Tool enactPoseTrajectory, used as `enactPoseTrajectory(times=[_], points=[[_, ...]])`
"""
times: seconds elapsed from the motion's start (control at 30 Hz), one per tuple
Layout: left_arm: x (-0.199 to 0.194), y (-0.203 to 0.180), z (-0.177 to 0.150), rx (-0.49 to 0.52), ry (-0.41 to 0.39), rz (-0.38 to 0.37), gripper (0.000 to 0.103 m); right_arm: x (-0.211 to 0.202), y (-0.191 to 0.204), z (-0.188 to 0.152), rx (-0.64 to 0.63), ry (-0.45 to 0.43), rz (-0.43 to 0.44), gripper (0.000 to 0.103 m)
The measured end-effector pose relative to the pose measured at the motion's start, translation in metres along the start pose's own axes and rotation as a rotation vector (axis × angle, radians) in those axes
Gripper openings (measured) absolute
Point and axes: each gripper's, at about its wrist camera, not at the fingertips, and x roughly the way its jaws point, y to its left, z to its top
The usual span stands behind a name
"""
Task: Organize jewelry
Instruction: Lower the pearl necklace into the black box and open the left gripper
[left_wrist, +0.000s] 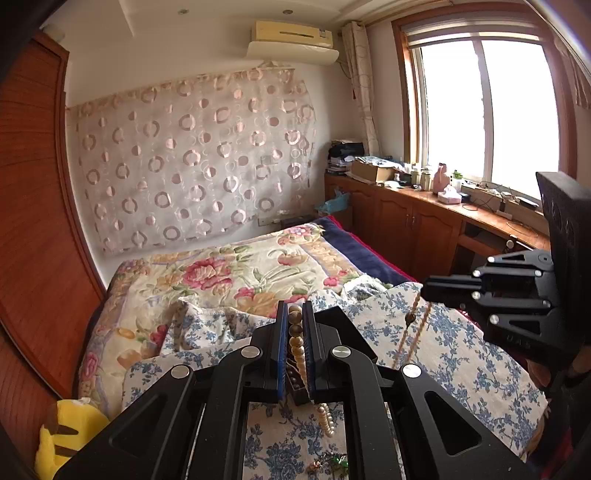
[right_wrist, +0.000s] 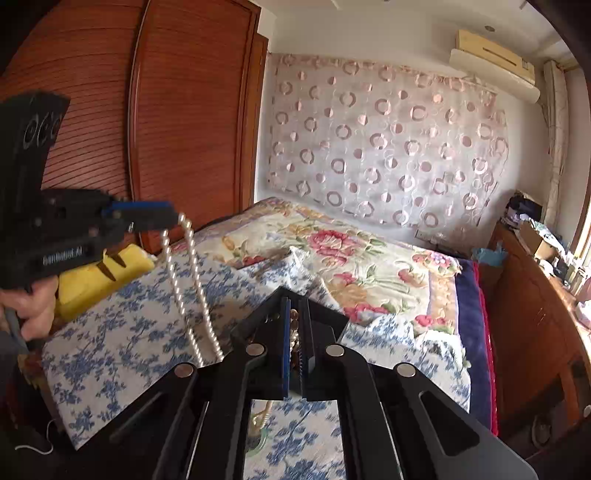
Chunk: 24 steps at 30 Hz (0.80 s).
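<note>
Above the blue flowered cloth, your left gripper pinches the pearl necklace; your right gripper, at three o'clock, pinches another bead strand. Nothing looks sorted yet.

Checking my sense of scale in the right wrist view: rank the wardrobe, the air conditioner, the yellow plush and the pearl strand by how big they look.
1. Wardrobe, by far the largest.
2. Yellow plush and air conditioner look about alike; the plush is nearer and partly hidden, so I won't rank them.
3. Pearl strand, long but thin.
</note>
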Motion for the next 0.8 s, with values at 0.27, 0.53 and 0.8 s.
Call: enactPoseTrajectory(times=[0.27,0.53,0.8], points=[[0.002,0.001,0.001,0.001,0.0,0.003,0.007,0.012,-0.006,0.019,-0.018,-0.009,-0.025,0.005],[0.016,0.016,0.005,-0.033,0.004,0.011,0.007,0.027,-0.017,0.041,-0.01,-0.024,-0.035,0.005],[0.019,0.021,0.021,-0.024,-0.019,0.03,0.007,0.038,-0.033,0.069,0.018,-0.053,-0.063,0.005]])
